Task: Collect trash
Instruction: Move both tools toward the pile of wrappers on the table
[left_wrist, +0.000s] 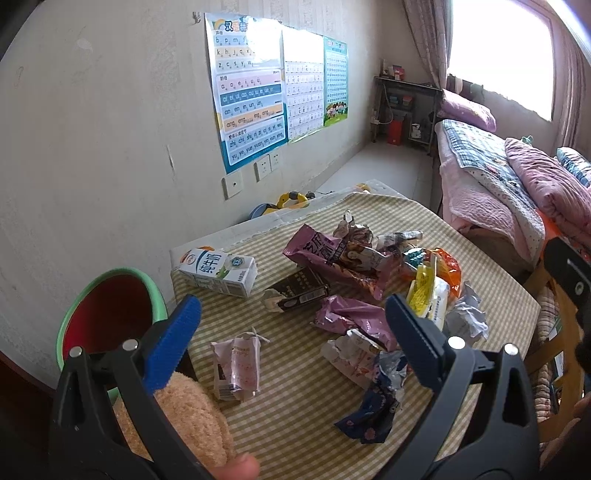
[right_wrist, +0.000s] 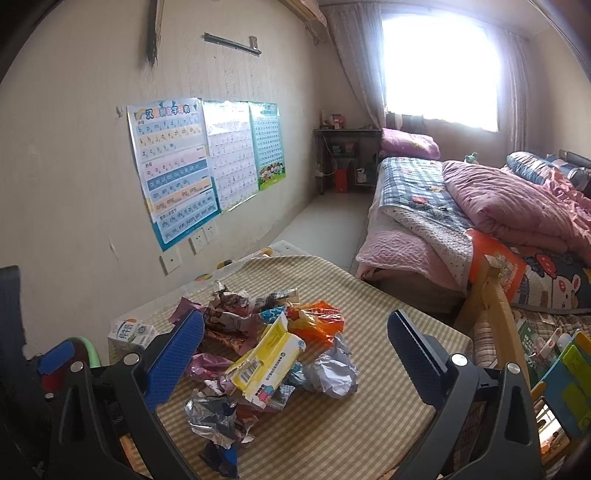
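Trash (left_wrist: 369, 280) litters the counter (left_wrist: 295, 406); both hand-held grippers, left (left_wrist: 293, 317) and right (right_wrist: 295, 332), hover wide open, empty; light crinkly wrappers want pinching at a fold

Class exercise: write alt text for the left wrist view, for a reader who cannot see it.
The open left gripper hovers over a checked tablecloth strewn with trash: a white milk carton, a dark carton, crumpled pink wrappers. A green-rimmed red bin sits at left; posters and a bed lie beyond.
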